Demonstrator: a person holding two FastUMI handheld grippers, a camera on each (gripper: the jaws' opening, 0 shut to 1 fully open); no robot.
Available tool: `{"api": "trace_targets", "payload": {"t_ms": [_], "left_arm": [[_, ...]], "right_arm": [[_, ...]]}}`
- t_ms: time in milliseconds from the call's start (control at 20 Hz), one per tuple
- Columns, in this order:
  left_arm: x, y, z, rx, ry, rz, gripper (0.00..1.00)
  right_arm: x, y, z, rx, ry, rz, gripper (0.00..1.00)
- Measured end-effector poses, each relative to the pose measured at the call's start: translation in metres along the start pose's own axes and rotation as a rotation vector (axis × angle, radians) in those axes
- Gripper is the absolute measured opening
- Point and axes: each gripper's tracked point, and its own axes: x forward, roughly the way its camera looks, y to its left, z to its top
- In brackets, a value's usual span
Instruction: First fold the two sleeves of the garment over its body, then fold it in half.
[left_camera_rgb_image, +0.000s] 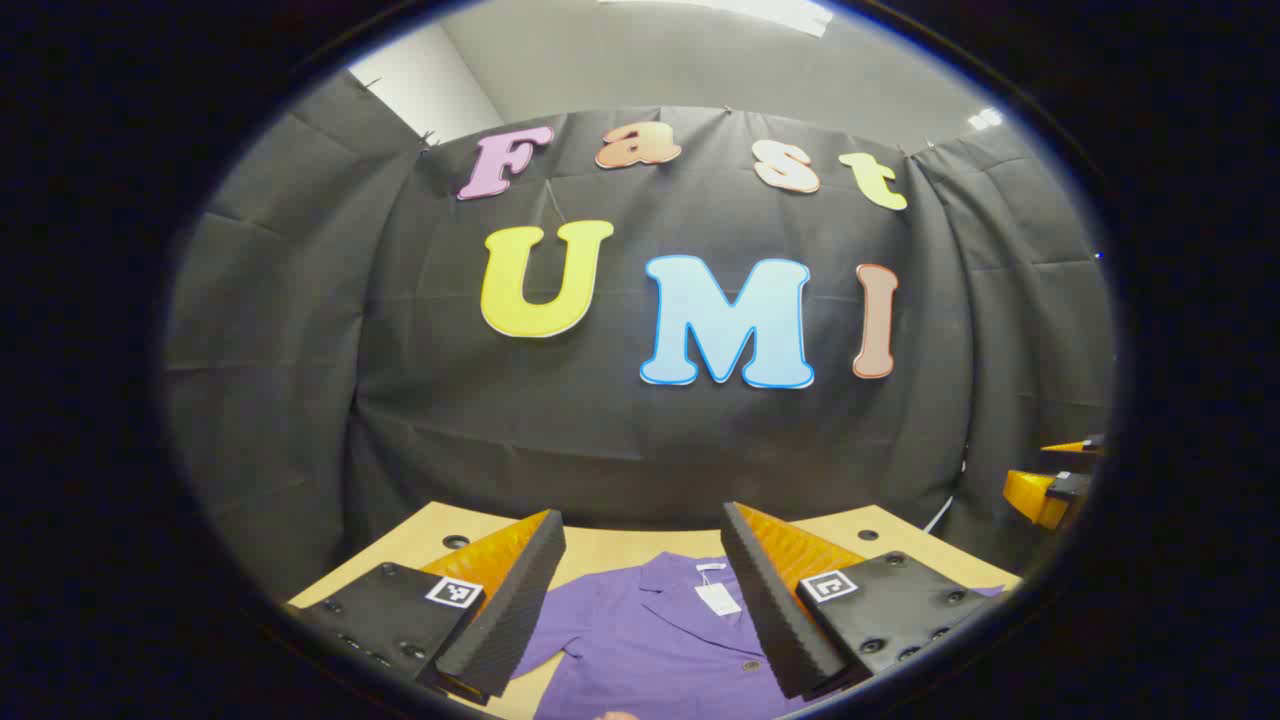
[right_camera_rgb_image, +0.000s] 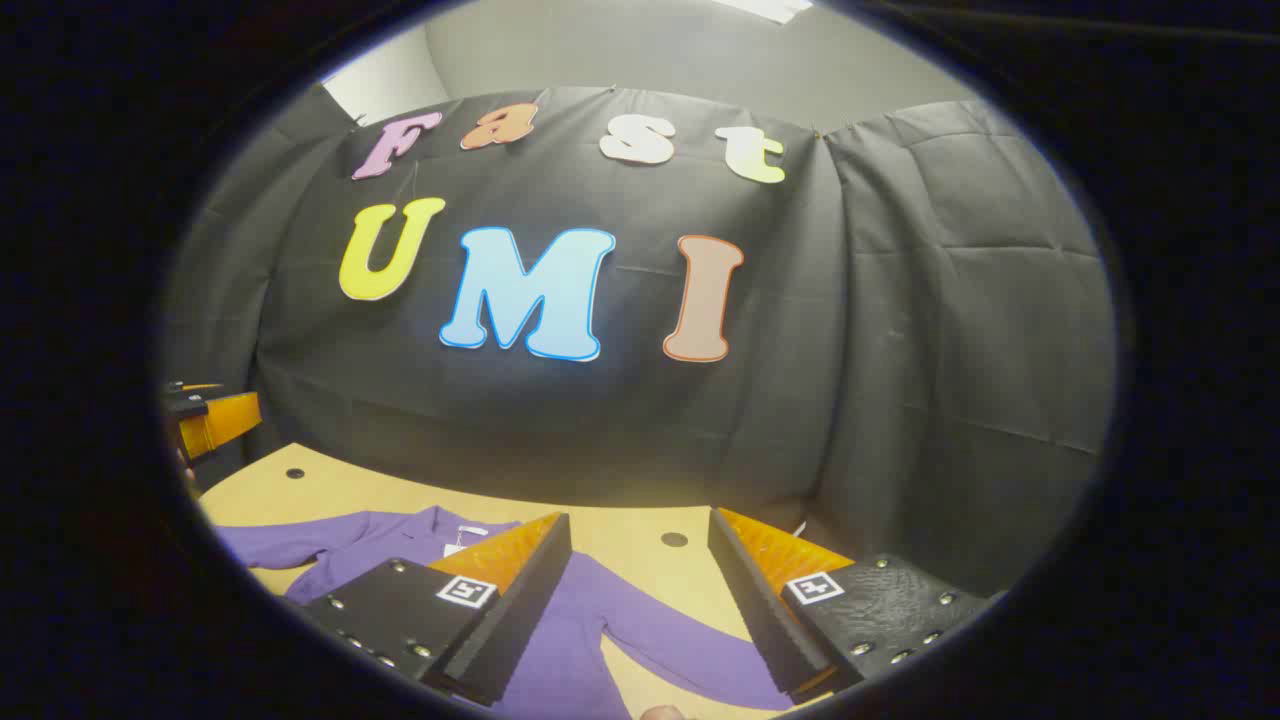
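A purple collared shirt (left_camera_rgb_image: 650, 640) lies flat on the wooden table (left_camera_rgb_image: 600, 545), collar towards the back wall with a white tag showing. My left gripper (left_camera_rgb_image: 645, 600) hangs open above the collar area, nothing between its fingers. In the right gripper view the same purple shirt (right_camera_rgb_image: 620, 625) spreads below, one sleeve (right_camera_rgb_image: 690, 650) reaching right and the other sleeve (right_camera_rgb_image: 300, 545) stretching left. My right gripper (right_camera_rgb_image: 640, 600) is open above that right sleeve and shoulder, holding nothing. The other gripper (right_camera_rgb_image: 210, 420) shows at the left edge of the right gripper view, and the other gripper (left_camera_rgb_image: 1050, 490) at the right edge of the left gripper view.
The wooden table (right_camera_rgb_image: 640, 540) has small round holes (right_camera_rgb_image: 674, 539) near its back edge. Black cloth wall stands close behind the table. Bare tabletop lies between the shirt and the wall.
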Motion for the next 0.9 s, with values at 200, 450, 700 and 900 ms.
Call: {"api": "trace_targets", "payload": {"t_ms": [200,450,700,900], "left_arm": [[0.000,0.000,-0.001,-0.005,0.002,0.010,1.00],[0.001,0.001,-0.004,-0.004,0.009,0.019,1.00],[0.000,0.000,-0.002,0.020,0.005,0.018,1.00],[-0.005,-0.004,-0.003,0.029,0.006,0.018,1.00]], "right_arm": [[-0.001,-0.001,-0.004,0.011,0.008,0.001,0.90],[-0.001,-0.004,-0.014,0.029,0.036,0.000,0.90],[0.001,-0.009,-0.018,0.068,0.053,-0.003,0.90],[0.007,-0.026,-0.038,0.067,0.125,-0.049,0.90]]}}
